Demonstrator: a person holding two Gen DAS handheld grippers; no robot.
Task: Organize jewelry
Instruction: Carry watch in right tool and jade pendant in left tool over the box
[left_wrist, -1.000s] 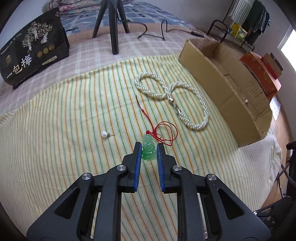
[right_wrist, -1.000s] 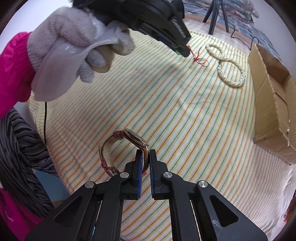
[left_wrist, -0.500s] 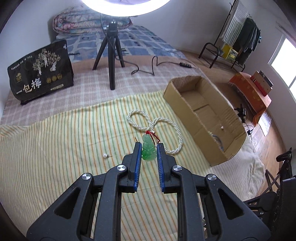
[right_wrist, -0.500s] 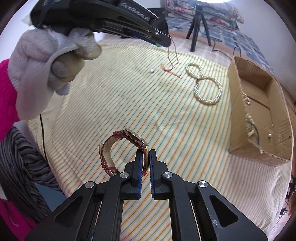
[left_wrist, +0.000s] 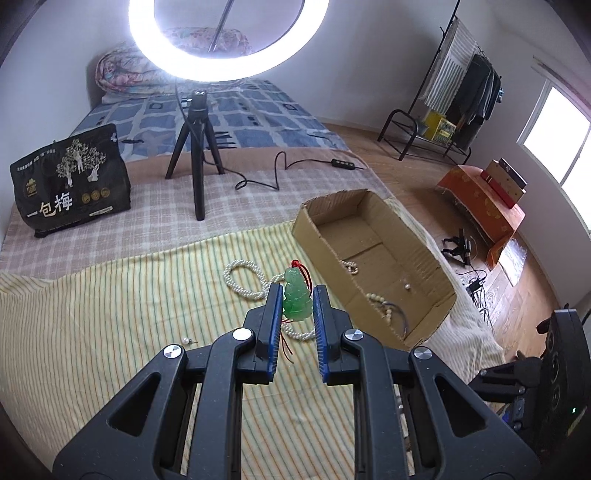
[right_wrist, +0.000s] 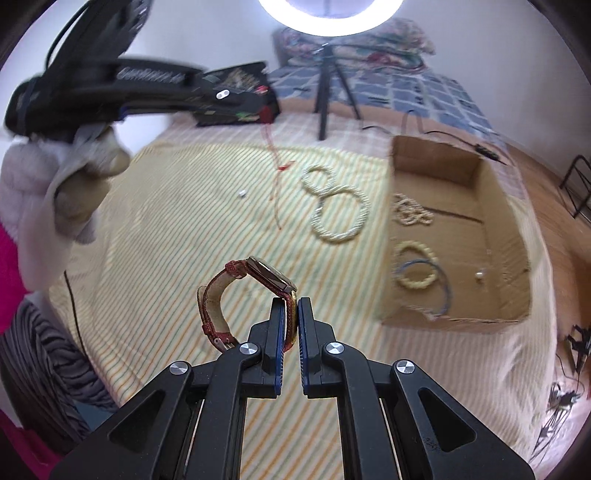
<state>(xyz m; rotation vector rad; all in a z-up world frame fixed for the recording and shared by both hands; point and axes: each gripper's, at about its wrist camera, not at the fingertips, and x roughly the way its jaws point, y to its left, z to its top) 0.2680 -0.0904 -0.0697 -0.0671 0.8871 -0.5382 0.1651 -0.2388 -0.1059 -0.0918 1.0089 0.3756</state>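
Note:
My left gripper (left_wrist: 295, 301) is shut on a green jade pendant (left_wrist: 294, 298) and holds it high above the striped cloth; its red cord (right_wrist: 275, 177) hangs down. My right gripper (right_wrist: 290, 308) is shut on a wristwatch (right_wrist: 271, 277) with a red strap, held above the cloth. A white pearl necklace (right_wrist: 338, 205) lies in a figure eight on the cloth, also in the left wrist view (left_wrist: 242, 278). A single pearl earring (left_wrist: 185, 340) lies to the left. An open cardboard box (left_wrist: 439, 295) to the right holds several bead pieces (right_wrist: 415, 271).
A ring light on a black tripod (left_wrist: 197, 155) stands behind the cloth, with its cable (left_wrist: 280, 166) trailing right. A black bag (left_wrist: 70, 184) stands at the back left. The bed drops off to the floor right of the box.
Both grippers have risen higher above the cloth with their items. The left one lifted the pendant off the cloth and now faces more towards the box.

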